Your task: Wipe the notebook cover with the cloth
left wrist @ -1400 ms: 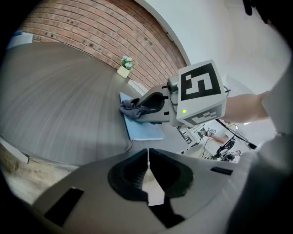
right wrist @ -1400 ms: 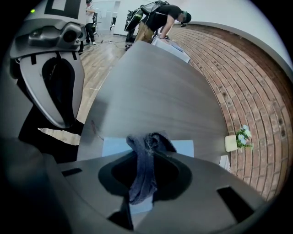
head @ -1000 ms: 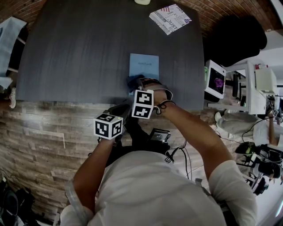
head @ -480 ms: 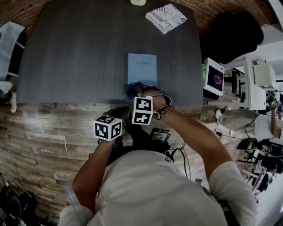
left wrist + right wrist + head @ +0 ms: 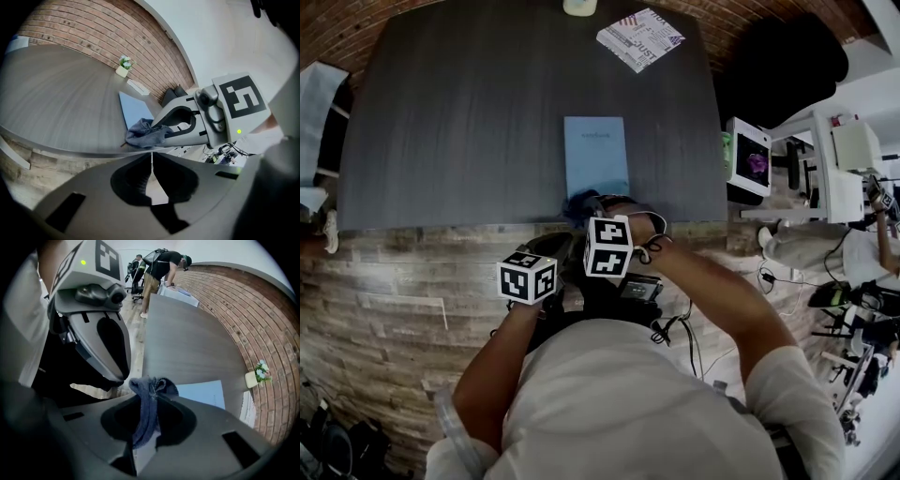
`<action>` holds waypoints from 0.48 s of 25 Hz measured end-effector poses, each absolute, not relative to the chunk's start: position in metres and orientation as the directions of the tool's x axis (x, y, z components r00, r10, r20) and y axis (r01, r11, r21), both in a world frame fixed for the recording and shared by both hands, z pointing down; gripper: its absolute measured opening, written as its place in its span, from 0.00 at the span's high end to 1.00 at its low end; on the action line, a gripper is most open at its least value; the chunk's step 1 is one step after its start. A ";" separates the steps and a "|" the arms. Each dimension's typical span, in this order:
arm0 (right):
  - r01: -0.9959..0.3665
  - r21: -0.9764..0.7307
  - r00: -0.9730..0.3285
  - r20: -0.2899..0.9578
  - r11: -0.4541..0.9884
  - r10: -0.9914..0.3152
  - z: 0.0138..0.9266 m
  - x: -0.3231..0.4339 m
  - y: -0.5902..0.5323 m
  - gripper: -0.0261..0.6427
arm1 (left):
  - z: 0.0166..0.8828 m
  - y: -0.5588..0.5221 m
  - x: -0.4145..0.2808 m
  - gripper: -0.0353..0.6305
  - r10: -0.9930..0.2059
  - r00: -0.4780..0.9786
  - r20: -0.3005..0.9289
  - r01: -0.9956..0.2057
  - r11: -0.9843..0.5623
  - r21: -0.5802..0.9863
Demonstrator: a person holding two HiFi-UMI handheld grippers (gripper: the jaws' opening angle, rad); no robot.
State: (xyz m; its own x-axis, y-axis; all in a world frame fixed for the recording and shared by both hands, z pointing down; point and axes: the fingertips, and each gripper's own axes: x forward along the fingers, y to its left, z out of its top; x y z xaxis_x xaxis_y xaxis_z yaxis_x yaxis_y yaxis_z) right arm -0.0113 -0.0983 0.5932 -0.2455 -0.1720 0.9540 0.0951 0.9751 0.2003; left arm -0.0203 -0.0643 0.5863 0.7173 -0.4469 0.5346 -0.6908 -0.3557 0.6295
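A light blue notebook (image 5: 596,155) lies flat on the dark table (image 5: 450,112), its near end close to the table's front edge. My right gripper (image 5: 591,208) is shut on a dark blue cloth (image 5: 579,201) that hangs bunched over the notebook's near end. In the right gripper view the cloth (image 5: 147,404) is pinched between the jaws, with the notebook (image 5: 202,393) just beyond. My left gripper (image 5: 551,246) stays off the table's front edge, shut and empty (image 5: 151,161). From there I see the cloth (image 5: 145,134) and the right gripper (image 5: 185,125) beside it.
A printed paper (image 5: 638,37) and a small white pot with a plant (image 5: 123,68) sit at the table's far end. The table's front is stone-clad (image 5: 403,281). A small monitor (image 5: 750,159) and equipment stand to the right. People stand far off (image 5: 161,266).
The head view has shifted slightly. Both grippers hold almost the same places, and the right one keeps the cloth at the notebook's near end.
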 end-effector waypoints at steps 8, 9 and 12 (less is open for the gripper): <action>0.060 0.259 -0.270 0.934 0.964 -0.234 0.565 0.005 -0.122 0.84 | 0.580 -0.072 -0.019 0.93 -0.457 0.718 0.525 -0.690 -0.367 0.624; 0.049 0.270 -0.268 0.931 0.961 -0.248 0.563 0.008 -0.129 0.84 | 0.578 -0.074 -0.019 0.93 -0.460 0.718 0.522 -0.690 -0.370 0.623; 0.024 0.302 -0.256 0.923 0.953 -0.286 0.559 0.017 -0.151 0.84 | 0.573 -0.083 -0.016 0.93 -0.468 0.718 0.515 -0.689 -0.379 0.618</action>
